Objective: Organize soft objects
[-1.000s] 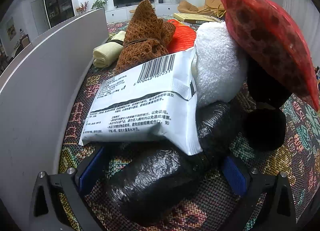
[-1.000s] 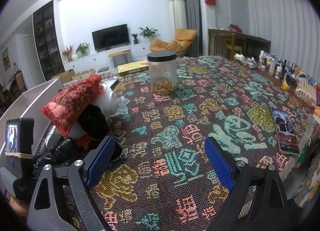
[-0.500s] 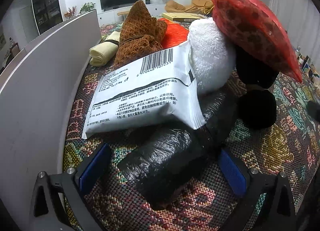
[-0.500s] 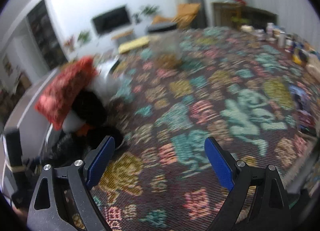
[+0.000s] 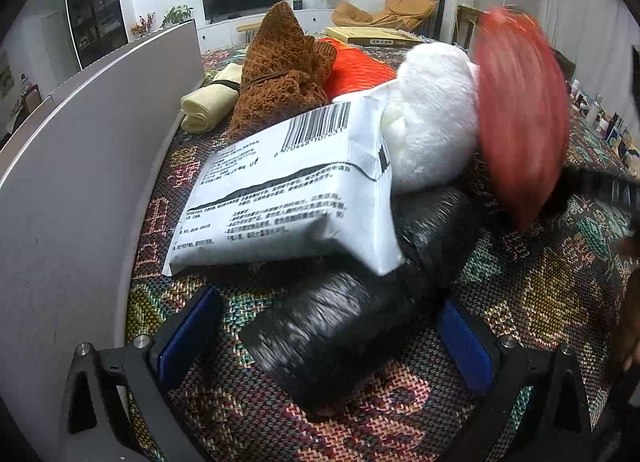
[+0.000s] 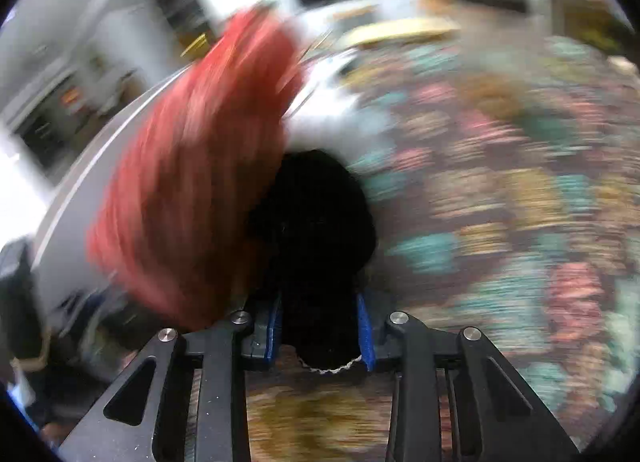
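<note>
Since a second ago the right hand-held gripper [image 6: 322, 332] has swung from over the bare patterned cloth to the pile and has drawn its blue pads together on the black part of the plush toy [image 6: 316, 218], which it now pinches between them; that view is smeared with motion blur. Over the same second the left hand-held gripper [image 5: 324, 332] has drawn back a little from the black plastic-wrapped roll [image 5: 360, 302], and its fingers stay spread wide, one on each side of the roll's near end without touching it. Taking that roll as the landmark: it lies on the woven cloth of the table [image 5: 540, 302], and a white packet with a barcode [image 5: 296, 198] rests across its top, tilted. Behind the roll, beyond the packet, sits the white fluffy body of the toy [image 5: 432, 118], and a red mesh bag [image 5: 520, 118], blurred, leans on the toy to the right of the roll. Farther behind the roll stand a brown knitted bundle [image 5: 280, 70], an orange cloth [image 5: 356, 70] just beside it, and a cream rolled cloth [image 5: 208, 102] to its left. Left of the roll runs a grey curved board [image 5: 80, 166] along the table's edge.
</note>
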Motion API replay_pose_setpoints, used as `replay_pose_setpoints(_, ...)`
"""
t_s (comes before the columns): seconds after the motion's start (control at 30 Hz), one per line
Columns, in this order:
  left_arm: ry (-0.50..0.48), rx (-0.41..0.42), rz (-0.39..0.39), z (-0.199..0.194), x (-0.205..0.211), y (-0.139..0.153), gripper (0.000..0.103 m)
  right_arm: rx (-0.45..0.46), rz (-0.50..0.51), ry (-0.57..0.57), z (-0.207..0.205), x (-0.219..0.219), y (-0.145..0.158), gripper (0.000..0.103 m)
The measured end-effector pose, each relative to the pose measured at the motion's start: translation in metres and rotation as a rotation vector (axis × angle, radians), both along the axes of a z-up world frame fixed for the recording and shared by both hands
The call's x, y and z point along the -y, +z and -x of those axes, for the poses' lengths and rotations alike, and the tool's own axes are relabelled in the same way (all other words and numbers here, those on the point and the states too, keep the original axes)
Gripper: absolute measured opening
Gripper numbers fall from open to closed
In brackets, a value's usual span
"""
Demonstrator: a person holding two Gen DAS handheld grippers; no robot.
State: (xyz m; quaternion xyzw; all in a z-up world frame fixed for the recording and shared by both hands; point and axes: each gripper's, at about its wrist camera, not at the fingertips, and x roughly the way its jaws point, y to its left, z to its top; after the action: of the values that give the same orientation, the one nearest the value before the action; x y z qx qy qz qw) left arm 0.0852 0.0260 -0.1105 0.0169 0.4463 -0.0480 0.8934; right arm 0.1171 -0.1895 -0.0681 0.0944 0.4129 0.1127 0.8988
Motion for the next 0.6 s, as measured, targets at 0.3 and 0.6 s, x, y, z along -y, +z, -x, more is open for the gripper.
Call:
replay_pose_setpoints(0.3, 0.001, 0.001, 0.0, 0.0, 0.0, 0.0, 0.103, -0.089, -0.195, -0.341, -0.033, 0.151, -0.003, 0.084)
replay_pose_setpoints(0.6, 0.001, 0.001, 0.0, 0.0, 0.0, 0.0, 0.103, -0.053, -0.04, -0.397, 0.009, 0.121, -0.013, 0.083)
